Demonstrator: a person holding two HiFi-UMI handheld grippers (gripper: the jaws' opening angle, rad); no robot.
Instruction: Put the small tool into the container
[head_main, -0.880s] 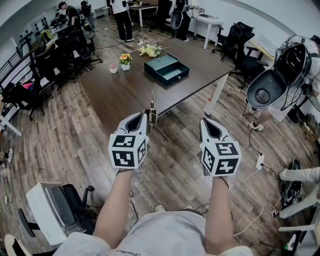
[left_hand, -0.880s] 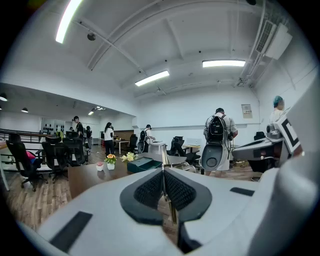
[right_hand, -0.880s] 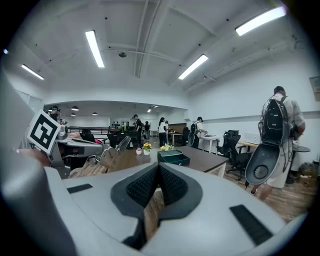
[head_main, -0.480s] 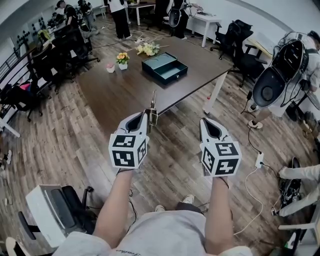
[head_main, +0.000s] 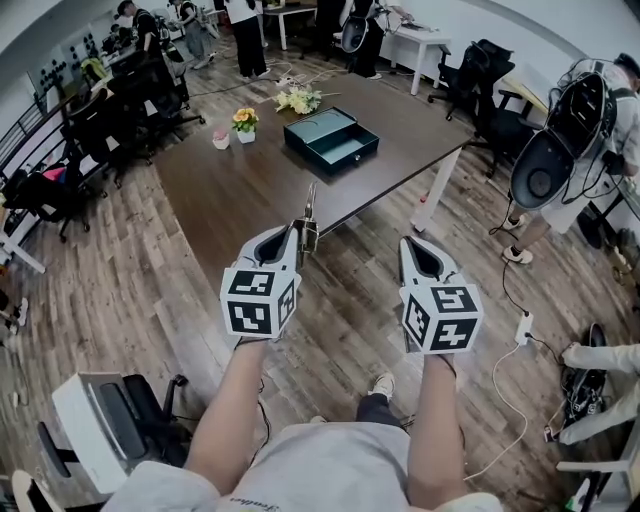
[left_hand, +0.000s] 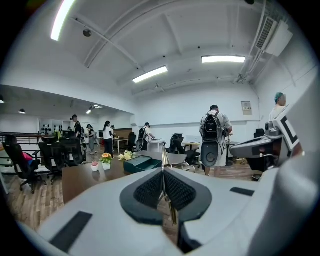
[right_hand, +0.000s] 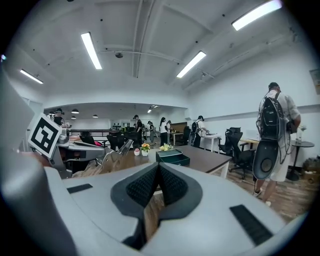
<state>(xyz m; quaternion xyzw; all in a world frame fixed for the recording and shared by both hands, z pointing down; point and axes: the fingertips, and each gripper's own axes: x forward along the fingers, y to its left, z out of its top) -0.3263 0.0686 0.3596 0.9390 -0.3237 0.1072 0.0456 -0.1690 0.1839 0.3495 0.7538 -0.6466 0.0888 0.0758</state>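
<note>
A thin metal small tool (head_main: 309, 214) stands up from my left gripper (head_main: 293, 234), which is shut on it. In the left gripper view the tool (left_hand: 163, 159) rises from between the closed pads (left_hand: 150, 189). The container, an open teal box (head_main: 333, 139), lies on the far part of the dark table (head_main: 250, 190), well ahead of both grippers. It also shows small in both gripper views, as the box (left_hand: 142, 163) and the box (right_hand: 173, 158). My right gripper (head_main: 412, 246) is shut with nothing in it, level with the left one over the wooden floor.
Small flower pots (head_main: 243, 122) and a white bouquet (head_main: 300, 99) sit on the table beyond the box. Office chairs (head_main: 480, 85) ring the table. A person with a backpack (head_main: 560, 150) stands at right. A cable and power strip (head_main: 520, 328) lie on the floor.
Both grippers keep the same pose and the tool stays clamped. The person's right foot has stepped forward, and the people in the background have shifted.
</note>
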